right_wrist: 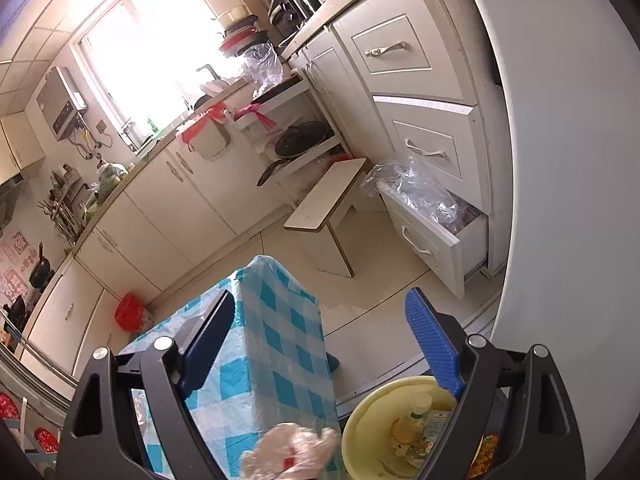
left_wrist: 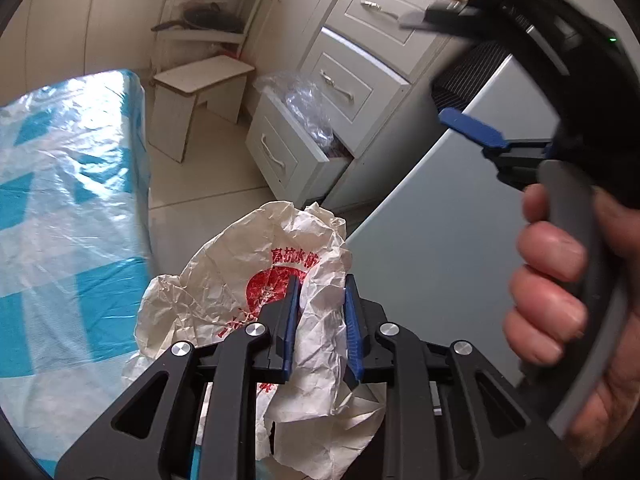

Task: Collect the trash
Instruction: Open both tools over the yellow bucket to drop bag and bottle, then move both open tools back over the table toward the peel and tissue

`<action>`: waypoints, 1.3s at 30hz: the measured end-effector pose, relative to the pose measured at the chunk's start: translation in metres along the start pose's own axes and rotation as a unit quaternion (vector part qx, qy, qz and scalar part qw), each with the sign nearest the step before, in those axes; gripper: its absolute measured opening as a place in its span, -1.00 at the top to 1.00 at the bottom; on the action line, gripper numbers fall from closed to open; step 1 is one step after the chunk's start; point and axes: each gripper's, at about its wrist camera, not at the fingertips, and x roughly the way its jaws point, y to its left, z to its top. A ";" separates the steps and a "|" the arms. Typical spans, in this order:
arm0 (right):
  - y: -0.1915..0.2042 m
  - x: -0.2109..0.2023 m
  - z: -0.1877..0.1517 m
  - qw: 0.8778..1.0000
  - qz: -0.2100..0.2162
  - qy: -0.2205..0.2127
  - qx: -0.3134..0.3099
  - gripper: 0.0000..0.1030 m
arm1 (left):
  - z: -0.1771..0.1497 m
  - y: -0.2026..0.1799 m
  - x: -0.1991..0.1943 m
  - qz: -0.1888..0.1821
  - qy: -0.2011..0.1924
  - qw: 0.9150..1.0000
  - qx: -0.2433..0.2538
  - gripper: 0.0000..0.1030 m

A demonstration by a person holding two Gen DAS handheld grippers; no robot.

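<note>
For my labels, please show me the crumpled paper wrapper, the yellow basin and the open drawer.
crumpled paper wrapper (left_wrist: 256, 264), left wrist view, upper printed part.
yellow basin (right_wrist: 360, 416), right wrist view, left rim.
open drawer (right_wrist: 424, 240), right wrist view, front panel.

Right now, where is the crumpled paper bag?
In the left wrist view, the paper bag is clamped in the left gripper, beside the checked tablecloth.

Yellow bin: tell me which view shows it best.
The right wrist view: the yellow bin sits at the bottom edge with a bottle and other trash inside, partly behind the open right gripper. The left wrist view does not show it.
</note>
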 end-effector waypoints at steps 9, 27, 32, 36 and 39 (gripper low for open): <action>0.009 0.010 0.007 1.000 0.021 0.009 0.015 -0.62 | 0.013 0.021 0.038 0.003 0.042 0.997 -0.064 -0.16; 0.105 0.047 -0.041 0.990 0.056 0.070 -0.105 -0.63 | -0.057 0.176 -0.206 0.235 -0.180 0.942 -0.157 -0.41; 0.155 0.071 -0.081 0.975 0.079 0.115 -0.173 -0.63 | -0.073 0.276 -0.246 0.281 -0.180 0.897 -0.288 -0.49; 0.196 0.093 -0.112 0.961 0.101 0.150 -0.207 -0.63 | -0.067 0.302 -0.222 0.300 -0.142 0.899 -0.285 -0.49; 0.224 0.109 -0.134 0.952 0.121 0.171 -0.225 -0.63 | -0.056 0.298 -0.210 0.319 -0.141 0.902 -0.253 -0.40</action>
